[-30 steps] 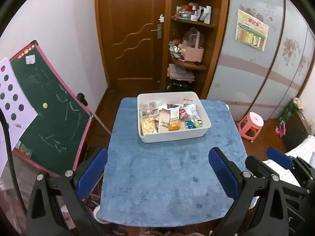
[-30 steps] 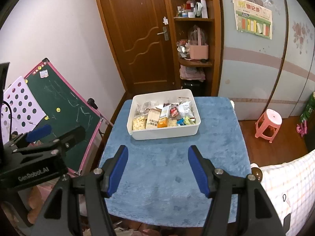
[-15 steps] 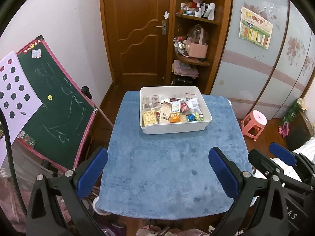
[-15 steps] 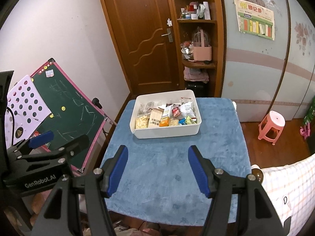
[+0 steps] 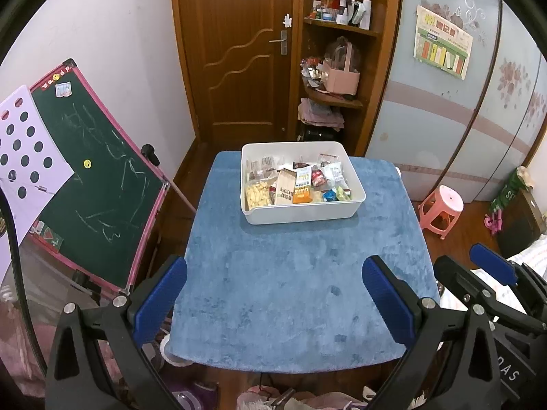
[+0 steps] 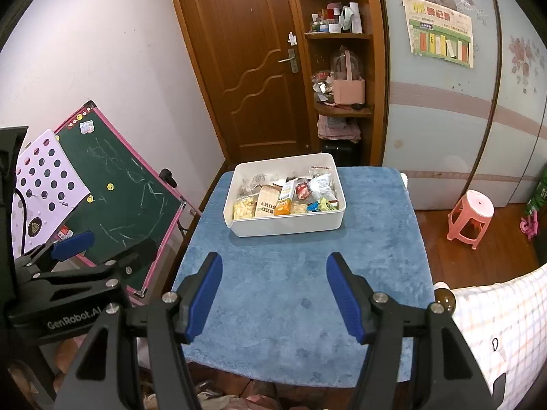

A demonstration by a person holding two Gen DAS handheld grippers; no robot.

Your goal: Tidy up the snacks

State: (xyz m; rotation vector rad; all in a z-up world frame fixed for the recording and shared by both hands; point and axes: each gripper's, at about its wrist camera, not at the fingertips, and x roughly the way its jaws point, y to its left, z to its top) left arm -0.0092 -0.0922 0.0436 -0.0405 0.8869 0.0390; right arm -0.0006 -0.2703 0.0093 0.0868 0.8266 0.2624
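A white bin is seen just above the centre of the left wrist view, resting on the far half of a table covered by a blue plush cloth. The bin is filled with snacks: a clear pack of pale yellow pieces at its near left corner, a tan packet and an orange one beside it, and small blue and green wrapped sweets toward the near right corner. The near half of the cloth is left bare.

The left gripper is shown at the bottom of its own view, its blue-padded fingers spread wide apart with only the cloth visible between them; nothing is held. In the right wrist view the right gripper is likewise held above the near edge of the table, its fingers set moderately wide and empty, well apart from the bin, which lies in the middle of that frame. The left gripper's black body can also be made out at the lower left of the right wrist view.

A green chalkboard with a pink frame is seen at the left of the frame, a wooden door at the top centre, and a pink stool on the floor at the right.
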